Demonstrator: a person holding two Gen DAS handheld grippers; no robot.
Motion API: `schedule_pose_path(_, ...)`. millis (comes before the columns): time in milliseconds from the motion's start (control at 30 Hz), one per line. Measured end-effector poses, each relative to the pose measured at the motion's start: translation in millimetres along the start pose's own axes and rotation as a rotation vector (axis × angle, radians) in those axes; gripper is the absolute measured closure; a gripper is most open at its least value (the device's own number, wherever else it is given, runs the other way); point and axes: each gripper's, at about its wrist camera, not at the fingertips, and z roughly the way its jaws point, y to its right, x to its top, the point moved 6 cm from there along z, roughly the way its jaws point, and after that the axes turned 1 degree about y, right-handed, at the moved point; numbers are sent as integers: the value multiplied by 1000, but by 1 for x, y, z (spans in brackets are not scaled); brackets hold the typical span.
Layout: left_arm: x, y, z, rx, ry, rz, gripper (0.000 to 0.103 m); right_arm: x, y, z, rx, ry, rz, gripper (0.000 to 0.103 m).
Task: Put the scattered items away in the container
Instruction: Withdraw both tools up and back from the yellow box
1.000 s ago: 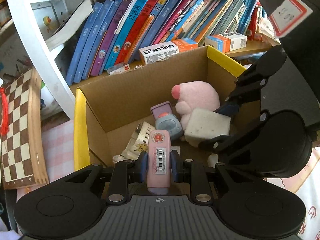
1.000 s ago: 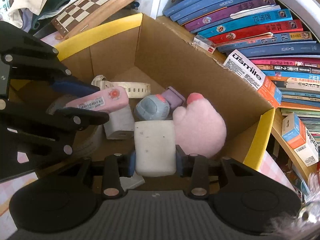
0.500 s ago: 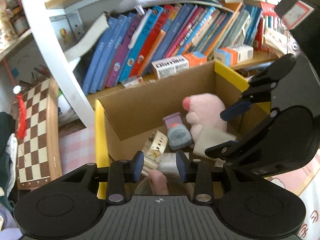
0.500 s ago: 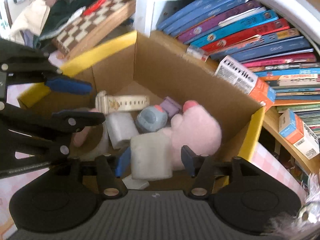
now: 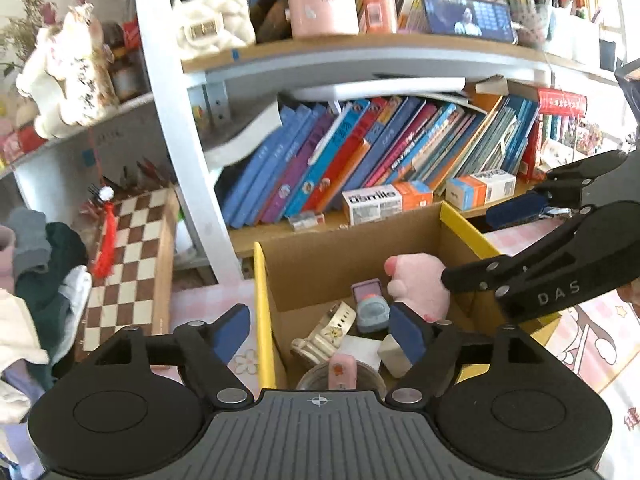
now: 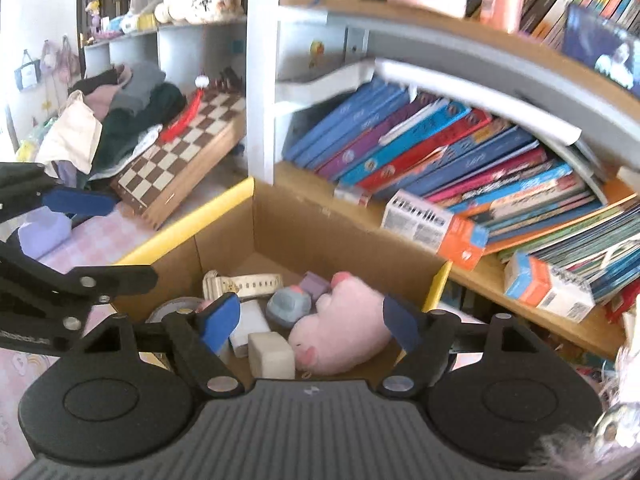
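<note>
The cardboard box with yellow rims holds a pink plush, a white watch, a grey-blue gadget and a small purple case. A pink tube lies on a tape roll in the box. A white block rests beside the plush. My left gripper hovers above the box with its jaws opening and nothing between them. My right gripper hovers beside it, its jaws also opening and empty.
Behind the box a white bookshelf carries leaning books and small cartons. A chessboard and a clothes pile lie to the left. The box stands on a pink chequered cloth.
Both grippers opened: the left let go of the pink tube, the right of the white block, and both items now lie in the box. Both grippers rose and drew back.
</note>
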Motion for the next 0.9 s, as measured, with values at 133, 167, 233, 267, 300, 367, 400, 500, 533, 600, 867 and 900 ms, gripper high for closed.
schedule_pose_path(133,-6,-4,-15,30,14,-18,19,-6,-1,-17,-30,30,-19,24)
schedule_pose_path(167,-8,-4,-18,36,14,-25,19,-9,-1,-21,-40,37,-23,24)
schedule_pose_path(233,-13,-6,-23,48,16,-41,18,-15,1,-28,-62,45,-23,20)
schedule_pose_path(267,-15,-7,-26,55,16,-49,18,-19,2,-31,-73,48,-21,20)
schedule_pose_path(300,-18,-7,-28,61,16,-56,18,-23,4,-34,-84,50,-18,20)
schedule_pose_path(367,-24,-9,-31,75,13,-67,17,-31,8,-40,-107,49,6,19)
schedule_pose_path(400,-27,-10,-33,83,11,-73,17,-36,10,-42,-122,48,22,19)
schedule_pose_path(500,-38,-12,-38,99,2,-91,16,-52,15,-50,-171,40,73,16)
schedule_pose_path(533,-41,-13,-39,103,-2,-98,16,-58,15,-53,-181,34,90,16)
schedule_pose_path(600,-48,-13,-42,105,-9,-110,14,-70,14,-58,-201,23,125,14)
schedule_pose_path(867,-78,0,-60,88,-27,-115,13,-120,-15,-74,-259,-38,200,7)
schedule_pose_path(900,-83,2,-63,85,-29,-116,12,-125,-19,-76,-264,-44,211,7)
